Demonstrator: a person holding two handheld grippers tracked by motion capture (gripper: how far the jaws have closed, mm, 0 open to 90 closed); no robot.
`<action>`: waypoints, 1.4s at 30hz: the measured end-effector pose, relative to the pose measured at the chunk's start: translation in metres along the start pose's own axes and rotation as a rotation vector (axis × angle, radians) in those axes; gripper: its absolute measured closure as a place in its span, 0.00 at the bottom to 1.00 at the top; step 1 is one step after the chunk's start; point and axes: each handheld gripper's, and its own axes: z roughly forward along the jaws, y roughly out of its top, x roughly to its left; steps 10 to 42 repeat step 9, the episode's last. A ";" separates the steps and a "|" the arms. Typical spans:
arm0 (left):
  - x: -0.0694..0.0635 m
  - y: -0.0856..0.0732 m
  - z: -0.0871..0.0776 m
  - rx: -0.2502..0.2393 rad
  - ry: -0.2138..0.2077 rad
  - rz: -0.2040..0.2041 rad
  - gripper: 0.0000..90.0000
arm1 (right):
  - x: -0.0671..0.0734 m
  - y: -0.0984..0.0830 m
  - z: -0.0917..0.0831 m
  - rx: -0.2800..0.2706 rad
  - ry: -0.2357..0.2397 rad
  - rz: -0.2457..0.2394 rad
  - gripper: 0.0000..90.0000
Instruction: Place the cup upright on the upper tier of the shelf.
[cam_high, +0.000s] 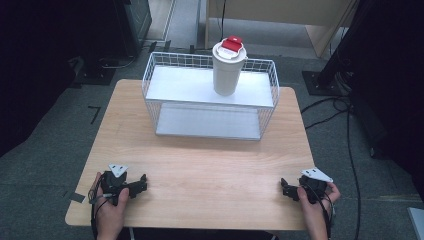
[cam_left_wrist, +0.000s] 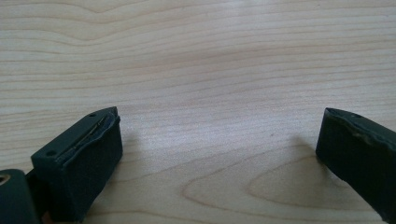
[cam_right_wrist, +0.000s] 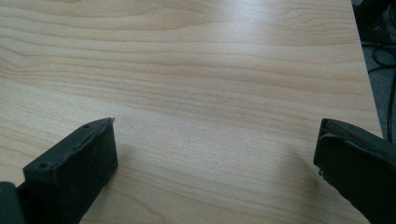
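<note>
A wooden table (cam_high: 200, 165) carries a white wire rack (cam_high: 210, 95) at its far side. On the rack's upper shelf stands a white cup (cam_high: 227, 70), upright, with what looks like a red tab on its lid. At the near corners, well apart from the cup, rest the left gripper (cam_high: 140, 184) and right gripper (cam_high: 286, 189), each with jaws spread wide over bare wood.
</note>
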 end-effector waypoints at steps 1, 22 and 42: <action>0.000 0.000 0.000 0.000 0.000 0.000 0.01 | -0.001 0.000 0.001 0.009 0.024 0.007 0.00; 0.000 0.000 0.000 0.000 0.000 0.000 0.01 | -0.003 0.002 0.003 0.018 0.066 -0.003 0.00; 0.000 0.000 0.000 0.000 0.000 0.000 0.01 | -0.003 0.002 0.003 0.018 0.066 -0.003 0.00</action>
